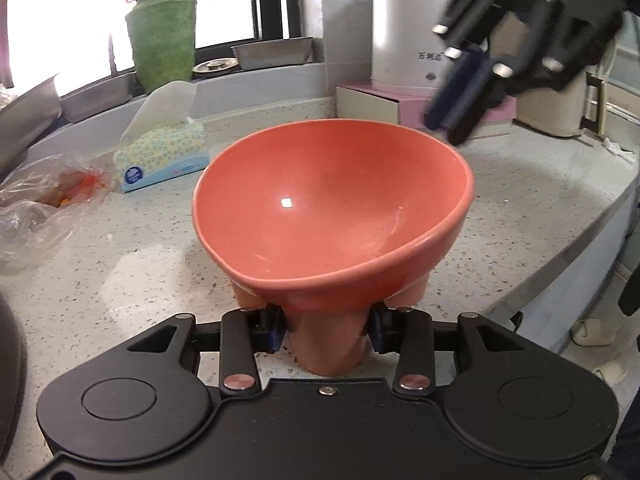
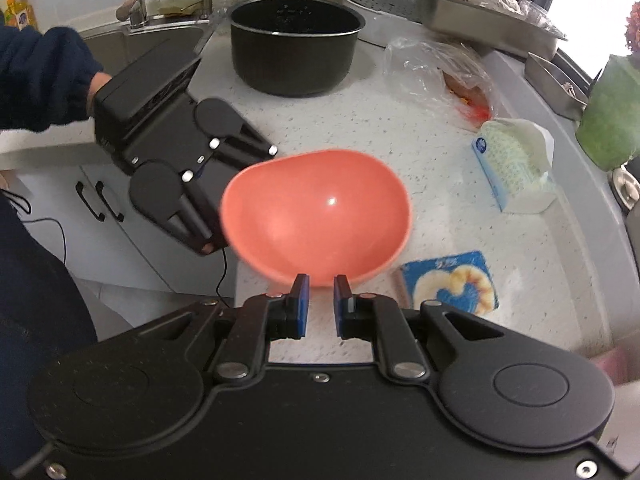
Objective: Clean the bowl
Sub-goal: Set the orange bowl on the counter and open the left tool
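Bowl (image 1: 332,208), coral: foot between left gripper (image 1: 327,330) jaws, seemingly gripped. Right gripper (image 2: 321,286): jaws narrowly parted, empty, above counter (image 2: 440,200).

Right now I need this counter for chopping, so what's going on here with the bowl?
A person is holding the orange bowl tilted above the speckled counter, with the left gripper clamped on the foot under it. The right gripper hangs near the bowl's rim, its fingers slightly apart and empty. The bowl's inside looks bare. A tissue box stands behind it.
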`<state>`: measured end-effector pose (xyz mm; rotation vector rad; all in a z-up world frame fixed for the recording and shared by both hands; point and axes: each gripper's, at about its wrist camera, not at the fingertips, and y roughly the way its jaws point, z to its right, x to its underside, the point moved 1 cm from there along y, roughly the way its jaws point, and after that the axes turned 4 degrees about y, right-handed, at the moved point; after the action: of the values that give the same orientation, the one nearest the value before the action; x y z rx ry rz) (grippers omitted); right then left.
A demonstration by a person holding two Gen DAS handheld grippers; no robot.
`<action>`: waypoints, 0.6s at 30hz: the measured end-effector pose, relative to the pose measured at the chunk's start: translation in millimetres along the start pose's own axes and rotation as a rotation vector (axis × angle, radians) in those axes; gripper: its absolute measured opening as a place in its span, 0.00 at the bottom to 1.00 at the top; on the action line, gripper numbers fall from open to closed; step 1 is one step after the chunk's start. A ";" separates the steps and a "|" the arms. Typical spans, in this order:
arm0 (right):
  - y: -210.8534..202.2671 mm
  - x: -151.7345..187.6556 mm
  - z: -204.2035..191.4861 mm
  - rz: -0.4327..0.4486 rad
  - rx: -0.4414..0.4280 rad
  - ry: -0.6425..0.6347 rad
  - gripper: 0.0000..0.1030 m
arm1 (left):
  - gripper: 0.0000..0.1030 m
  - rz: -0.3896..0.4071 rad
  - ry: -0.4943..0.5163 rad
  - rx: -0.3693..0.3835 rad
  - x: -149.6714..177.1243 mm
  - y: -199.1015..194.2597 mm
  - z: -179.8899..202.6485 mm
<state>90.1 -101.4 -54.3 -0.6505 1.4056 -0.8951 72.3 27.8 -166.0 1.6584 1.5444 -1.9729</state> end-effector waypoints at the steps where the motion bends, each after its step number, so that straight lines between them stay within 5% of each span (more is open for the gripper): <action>1: 0.1 4.1 -4.0 -0.003 0.008 0.011 0.19 | 0.45 -0.007 -0.001 -0.012 -0.5 -0.4 0.6; 9: -1.3 29.7 -18.9 0.028 0.107 0.081 0.42 | 0.59 0.003 0.011 -0.091 -2.9 -22.4 9.0; 12: -3.7 39.4 -18.5 0.052 0.138 0.133 0.49 | 0.81 0.006 0.049 -0.175 -5.0 -35.7 17.9; 18: -4.0 54.1 -18.9 0.097 0.178 0.242 0.51 | 0.84 0.051 0.137 -0.357 -17.2 -63.4 50.5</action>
<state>67.9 -146.4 -82.2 -0.3451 1.5370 -1.0335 4.5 11.3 -121.3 1.6863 1.7562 -1.4763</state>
